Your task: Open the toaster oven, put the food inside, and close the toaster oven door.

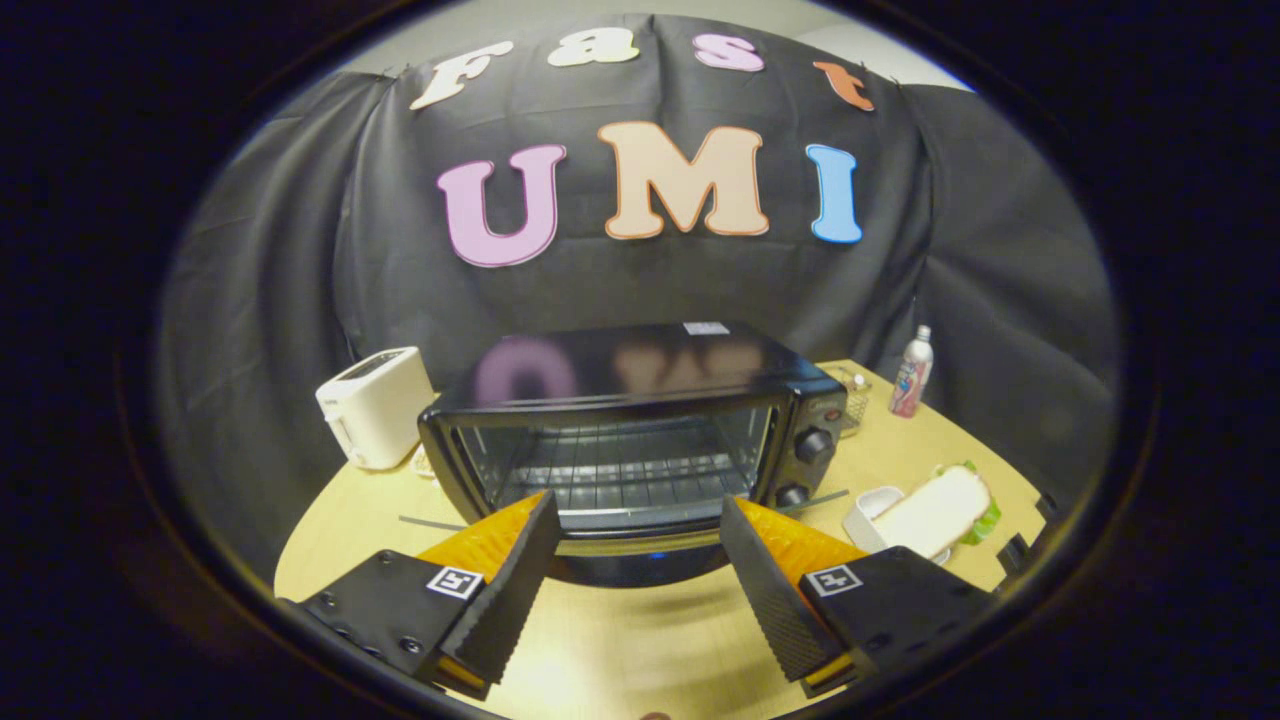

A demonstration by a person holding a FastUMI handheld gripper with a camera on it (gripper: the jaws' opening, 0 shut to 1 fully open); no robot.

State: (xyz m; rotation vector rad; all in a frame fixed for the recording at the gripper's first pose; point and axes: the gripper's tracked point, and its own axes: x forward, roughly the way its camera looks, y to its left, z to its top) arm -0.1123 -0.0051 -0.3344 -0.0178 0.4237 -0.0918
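The black toaster oven [640,420] stands on the wooden table [620,650] straight ahead of me. Its door [630,562] looks folded down toward me, and the wire rack inside shows plainly. My gripper [638,505] is open, with its fingertips on either side of the door's front edge and nothing held between them. The food, a slice of white bread with green lettuce [940,508], lies on a white dish [868,508] to the right of the oven, beyond my right finger.
A white pop-up toaster [375,405] sits to the left of the oven. A small bottle [912,372] stands at the table's far right, with a small wire holder [855,395] beside the oven's knobs [813,445]. Bare tabletop lies under the fingers.
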